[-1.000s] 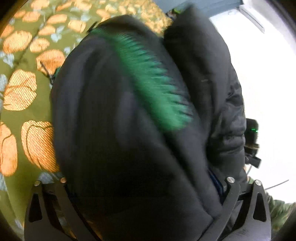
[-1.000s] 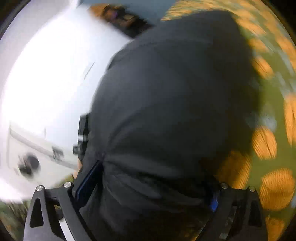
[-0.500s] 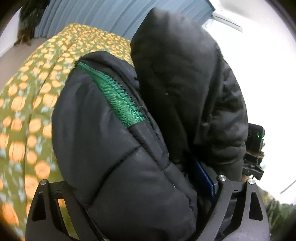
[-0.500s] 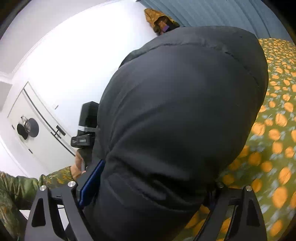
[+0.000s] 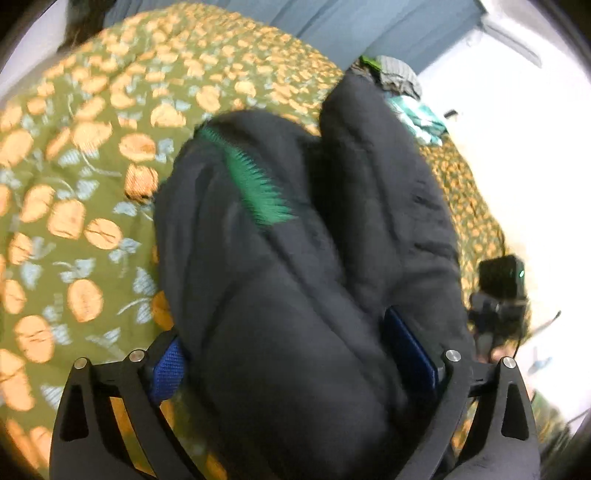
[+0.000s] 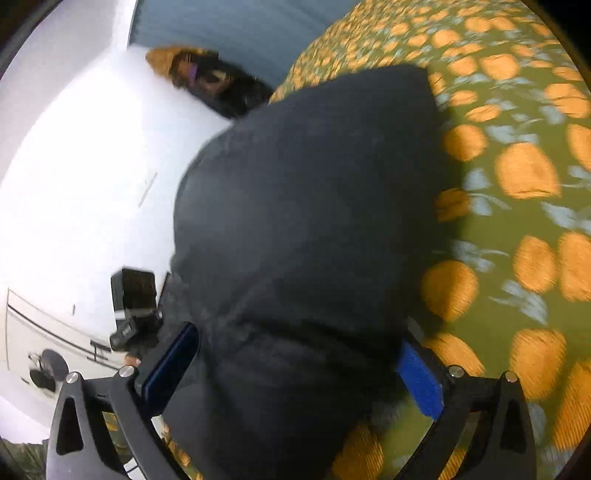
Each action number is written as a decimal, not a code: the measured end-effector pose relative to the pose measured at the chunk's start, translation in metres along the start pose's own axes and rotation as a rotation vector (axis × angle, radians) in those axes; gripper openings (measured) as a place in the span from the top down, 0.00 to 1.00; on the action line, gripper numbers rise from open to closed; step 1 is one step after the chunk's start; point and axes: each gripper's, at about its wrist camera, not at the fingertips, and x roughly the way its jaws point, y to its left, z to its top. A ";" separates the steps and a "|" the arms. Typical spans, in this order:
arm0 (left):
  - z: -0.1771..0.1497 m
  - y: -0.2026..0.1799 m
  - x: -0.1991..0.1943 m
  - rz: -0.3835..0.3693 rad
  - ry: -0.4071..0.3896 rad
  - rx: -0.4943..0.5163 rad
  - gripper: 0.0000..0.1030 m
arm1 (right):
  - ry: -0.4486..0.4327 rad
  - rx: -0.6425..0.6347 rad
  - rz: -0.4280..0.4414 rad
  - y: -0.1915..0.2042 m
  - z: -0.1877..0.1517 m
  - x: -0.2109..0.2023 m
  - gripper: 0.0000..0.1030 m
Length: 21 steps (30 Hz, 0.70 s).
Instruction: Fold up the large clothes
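Observation:
A black puffer jacket (image 5: pixel 295 280) with a green zipper (image 5: pixel 255 184) is bunched and held above a green bedspread with orange pumpkins (image 5: pixel 74 177). My left gripper (image 5: pixel 295 369) is shut on a thick fold of the jacket, its blue pads (image 5: pixel 168 365) pressed to either side. My right gripper (image 6: pixel 295 365) is shut on another thick fold of the same jacket (image 6: pixel 306 229), blue pads (image 6: pixel 421 384) on both sides. The right gripper's camera body (image 5: pixel 498 280) shows at the right of the left wrist view. The left gripper's camera body (image 6: pixel 133 295) shows at the left of the right wrist view.
The pumpkin bedspread (image 6: pixel 517 184) lies under and beyond the jacket. A pile of clothes (image 5: pixel 402 88) sits at the bed's far edge. A blue curtain (image 5: pixel 369 29) and a white wall (image 6: pixel 74 177) stand behind. A dark and orange bundle (image 6: pixel 207 77) lies by the wall.
Both grippers have tilted down with the jacket, so the bedspread fills more of each view. The jacket stays clamped in both.

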 end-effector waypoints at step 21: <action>-0.062 -0.121 -0.097 0.558 -0.444 0.348 0.00 | -0.432 -0.648 -0.625 0.221 -0.169 -0.144 0.00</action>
